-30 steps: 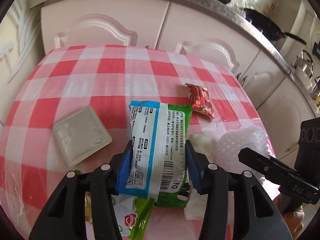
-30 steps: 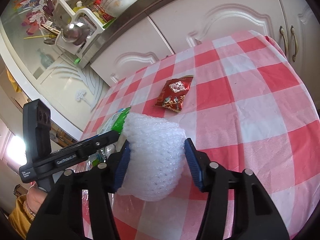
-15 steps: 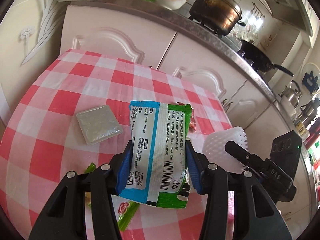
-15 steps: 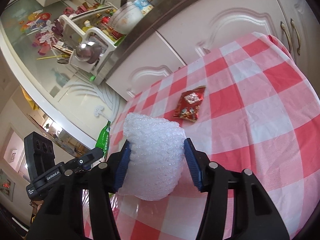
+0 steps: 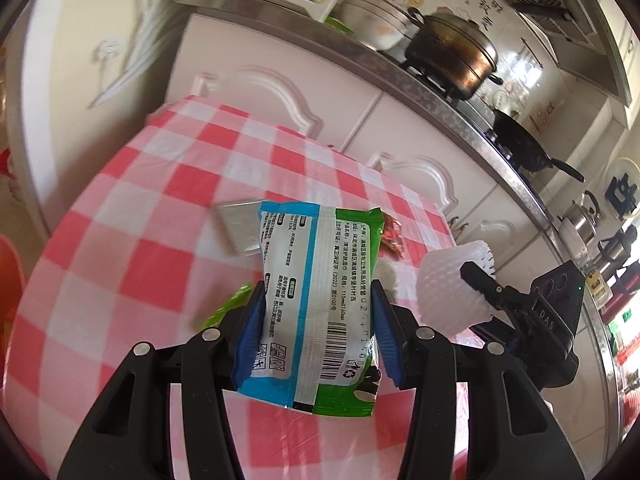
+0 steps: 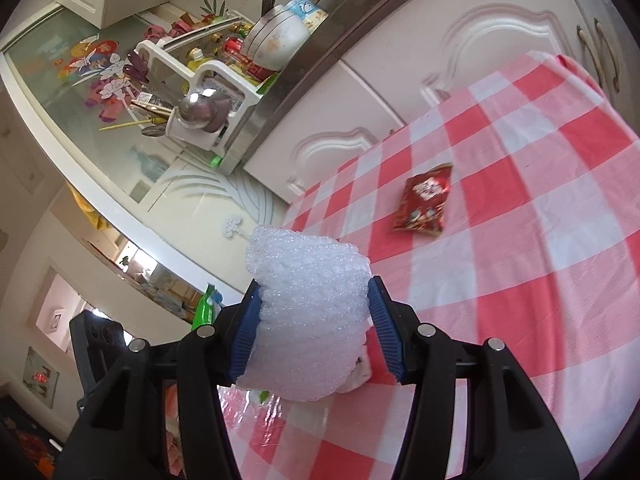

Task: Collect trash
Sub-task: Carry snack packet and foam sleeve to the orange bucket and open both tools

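My left gripper (image 5: 316,332) is shut on a green, blue and white snack wrapper (image 5: 320,300) and holds it above the red-checked table (image 5: 152,264). My right gripper (image 6: 314,332) is shut on a white foam fruit net (image 6: 308,316), also lifted; the net also shows in the left wrist view (image 5: 452,284). On the table lie a red snack packet (image 6: 424,200), a grey square packet (image 5: 236,228) and a green wrapper (image 5: 224,312), partly hidden behind my left fingers.
White kitchen cabinets (image 5: 280,92) and a steel counter with a pot (image 5: 452,52) and a pan (image 5: 524,144) stand behind the table. A dish rack (image 6: 216,76) sits on the counter. The table edge (image 6: 576,60) is close to the cabinets.
Both grippers have risen higher above the table with their loads. The table items now look smaller and farther away, and the left view has swung left.
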The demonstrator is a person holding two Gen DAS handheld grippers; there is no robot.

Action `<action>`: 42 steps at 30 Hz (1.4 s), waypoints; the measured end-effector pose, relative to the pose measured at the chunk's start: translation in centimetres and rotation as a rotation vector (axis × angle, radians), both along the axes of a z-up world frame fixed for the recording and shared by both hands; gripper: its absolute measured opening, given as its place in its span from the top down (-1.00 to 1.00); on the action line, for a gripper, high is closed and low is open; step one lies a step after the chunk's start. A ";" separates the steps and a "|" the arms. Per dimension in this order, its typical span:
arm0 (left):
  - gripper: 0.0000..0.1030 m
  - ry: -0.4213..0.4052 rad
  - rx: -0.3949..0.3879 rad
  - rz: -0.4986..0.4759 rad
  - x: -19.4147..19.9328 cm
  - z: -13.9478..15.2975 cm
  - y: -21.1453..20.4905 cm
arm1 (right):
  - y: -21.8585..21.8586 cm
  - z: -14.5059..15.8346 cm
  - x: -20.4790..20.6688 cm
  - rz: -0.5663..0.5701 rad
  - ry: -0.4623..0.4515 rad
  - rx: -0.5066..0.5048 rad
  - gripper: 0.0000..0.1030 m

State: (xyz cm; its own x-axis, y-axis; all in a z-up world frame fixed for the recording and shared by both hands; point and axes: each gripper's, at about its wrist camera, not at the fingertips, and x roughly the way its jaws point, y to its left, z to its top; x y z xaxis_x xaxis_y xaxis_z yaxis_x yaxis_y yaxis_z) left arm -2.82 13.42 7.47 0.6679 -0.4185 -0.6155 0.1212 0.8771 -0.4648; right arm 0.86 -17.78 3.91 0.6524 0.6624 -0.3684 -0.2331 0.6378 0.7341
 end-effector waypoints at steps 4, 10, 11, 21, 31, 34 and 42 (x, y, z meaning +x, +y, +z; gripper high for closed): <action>0.01 0.010 0.000 0.038 -1.5 -0.2 2.1 | 1.2 0.3 -0.1 0.019 -0.005 -0.008 -0.05; 0.01 0.038 -0.006 0.093 -3.1 -1.2 5.4 | 3.7 0.7 -0.3 0.051 -0.008 -0.053 -0.05; 0.01 0.041 -0.005 0.101 -3.2 -1.4 5.8 | 4.2 0.9 -0.3 0.058 -0.012 -0.067 -0.05; 0.01 0.056 0.016 0.172 -6.0 -2.4 10.7 | 7.6 1.6 -0.7 0.097 -0.018 -0.126 -0.05; 0.00 0.049 0.031 0.270 -9.0 -2.6 17.1 | 13.7 2.9 -2.1 0.183 -0.011 -0.213 -0.05; 0.00 0.052 0.031 0.321 -9.8 -2.9 19.7 | 15.8 3.8 -2.5 0.206 -0.006 -0.244 -0.05; 0.00 0.031 0.016 0.475 -11.7 -3.7 26.4 | 22.8 7.2 -3.1 0.330 -0.027 -0.295 -0.05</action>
